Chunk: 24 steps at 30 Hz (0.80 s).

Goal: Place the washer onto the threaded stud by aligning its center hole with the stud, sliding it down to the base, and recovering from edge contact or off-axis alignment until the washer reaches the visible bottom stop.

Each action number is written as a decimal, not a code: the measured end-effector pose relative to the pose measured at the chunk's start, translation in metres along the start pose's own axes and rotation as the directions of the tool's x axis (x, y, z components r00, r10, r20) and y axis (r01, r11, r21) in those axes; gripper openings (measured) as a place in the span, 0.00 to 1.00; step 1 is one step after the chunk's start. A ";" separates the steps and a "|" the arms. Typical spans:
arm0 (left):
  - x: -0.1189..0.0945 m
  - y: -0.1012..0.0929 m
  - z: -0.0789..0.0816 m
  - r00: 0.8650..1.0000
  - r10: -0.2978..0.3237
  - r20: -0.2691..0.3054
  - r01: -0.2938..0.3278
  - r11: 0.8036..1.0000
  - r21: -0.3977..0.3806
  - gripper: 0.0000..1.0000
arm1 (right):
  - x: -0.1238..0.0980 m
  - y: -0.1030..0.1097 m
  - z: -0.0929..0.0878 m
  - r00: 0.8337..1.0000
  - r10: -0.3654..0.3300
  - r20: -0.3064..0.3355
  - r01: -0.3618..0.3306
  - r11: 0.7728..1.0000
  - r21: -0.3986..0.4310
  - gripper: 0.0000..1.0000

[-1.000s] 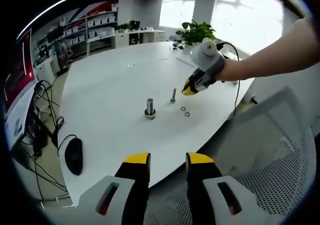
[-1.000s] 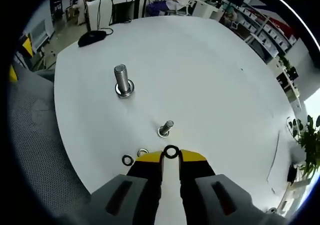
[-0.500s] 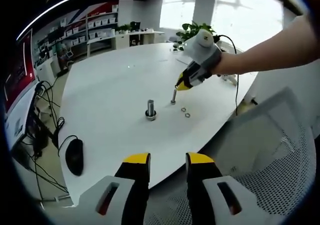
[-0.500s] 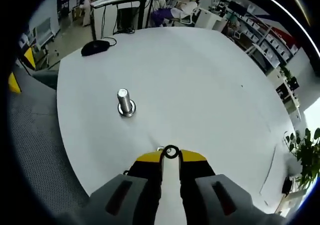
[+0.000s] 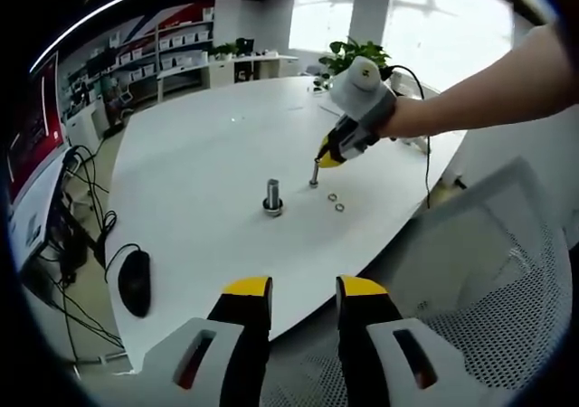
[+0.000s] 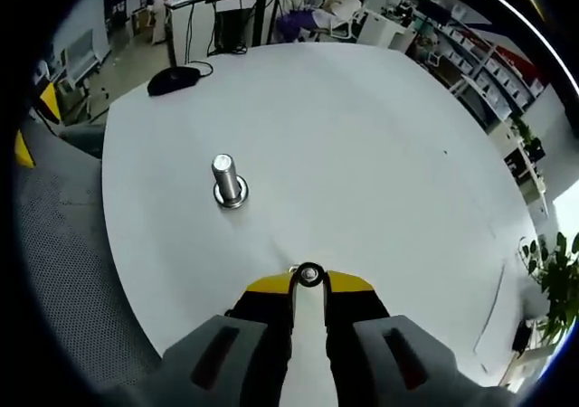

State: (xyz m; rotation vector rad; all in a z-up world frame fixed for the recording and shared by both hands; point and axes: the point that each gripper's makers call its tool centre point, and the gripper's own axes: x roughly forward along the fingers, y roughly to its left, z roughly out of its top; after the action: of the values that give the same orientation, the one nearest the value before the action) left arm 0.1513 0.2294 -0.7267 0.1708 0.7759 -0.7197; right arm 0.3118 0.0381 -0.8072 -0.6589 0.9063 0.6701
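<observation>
My right gripper [image 6: 309, 286] is shut on a small dark washer [image 6: 309, 265] held flat at its tips. A grey spot shows inside the washer's hole; I cannot tell whether it is the stud's top. In the left gripper view, the right gripper [image 5: 327, 159] hangs right above the thin threaded stud [image 5: 313, 176], its yellow tips at the stud's top. A thicker bolt [image 5: 272, 196] [image 6: 226, 180] stands upright to one side. Two loose washers [image 5: 336, 203] lie near the stud. My left gripper [image 5: 303, 297] is open over the table's near edge, with nothing in it.
The round white table [image 5: 199, 154] [image 6: 380, 136] carries a black mouse [image 5: 134, 280] [image 6: 172, 77] near its edge. A grey mesh chair [image 5: 488, 280] [image 6: 63, 271] stands by the table. A person's bare arm [image 5: 488, 95] holds the right gripper. Plants [image 5: 355, 59] and cables lie at the far side.
The right gripper carried the washer forward over the thin stud, which now sits under its tips, and then dropped slightly. The left gripper stayed still.
</observation>
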 end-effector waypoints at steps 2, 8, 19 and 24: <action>0.000 0.000 0.000 1.000 0.000 -0.001 0.000 1.000 0.000 0.26 | 0.001 0.000 0.000 1.000 0.002 -0.001 -0.002 1.000 -0.002 0.14; 0.001 0.000 -0.001 1.000 -0.001 -0.004 0.001 1.000 0.000 0.26 | 0.005 0.000 -0.002 1.000 0.007 -0.008 -0.007 1.000 -0.001 0.14; 0.001 0.001 -0.001 1.000 0.002 -0.005 -0.002 1.000 -0.006 0.26 | 0.014 0.001 -0.002 1.000 0.021 -0.020 -0.021 1.000 -0.002 0.14; 0.001 0.001 -0.001 1.000 0.004 -0.008 -0.005 1.000 -0.008 0.26 | 0.018 0.003 -0.003 0.999 0.031 -0.026 -0.031 1.000 0.001 0.14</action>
State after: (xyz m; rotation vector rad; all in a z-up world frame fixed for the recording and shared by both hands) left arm 0.1514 0.2305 -0.7283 0.1685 0.7856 -0.7121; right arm 0.3159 0.0419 -0.8253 -0.6555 0.9421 0.6907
